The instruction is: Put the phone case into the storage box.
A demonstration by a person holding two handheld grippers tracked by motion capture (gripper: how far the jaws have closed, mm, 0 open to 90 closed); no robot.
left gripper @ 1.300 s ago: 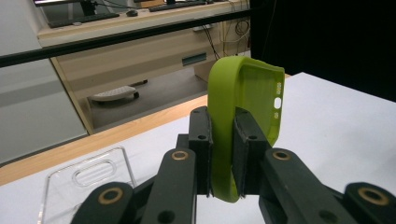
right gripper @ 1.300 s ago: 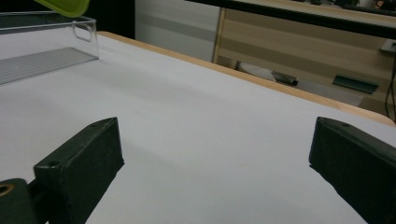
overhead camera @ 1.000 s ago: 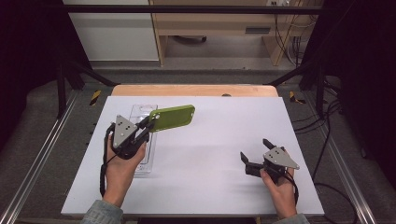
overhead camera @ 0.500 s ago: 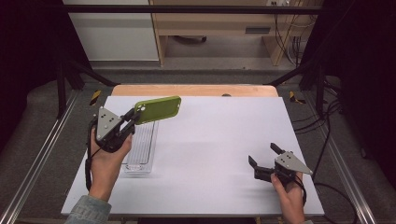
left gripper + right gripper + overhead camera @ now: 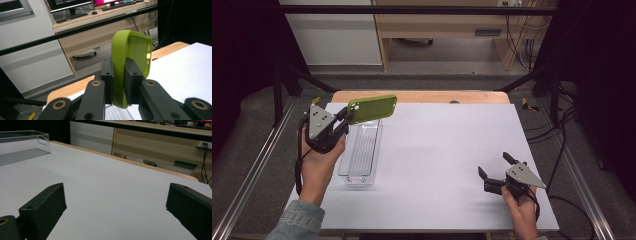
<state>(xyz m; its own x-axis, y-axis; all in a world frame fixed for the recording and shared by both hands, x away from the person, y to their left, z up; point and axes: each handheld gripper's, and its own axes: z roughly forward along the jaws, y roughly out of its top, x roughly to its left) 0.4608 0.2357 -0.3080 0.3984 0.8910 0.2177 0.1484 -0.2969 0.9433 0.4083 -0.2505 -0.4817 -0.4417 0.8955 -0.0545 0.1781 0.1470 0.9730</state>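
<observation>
Left gripper: clamps green phone case by its edge, clear of tray | right gripper: released, idle on worktop.

White table, clear tray on left side.

Lime-green phone case — plain, no pattern; clear ribbed tray; white tabletop edged in pale wood; black-jawed tools — grey-plated.
</observation>
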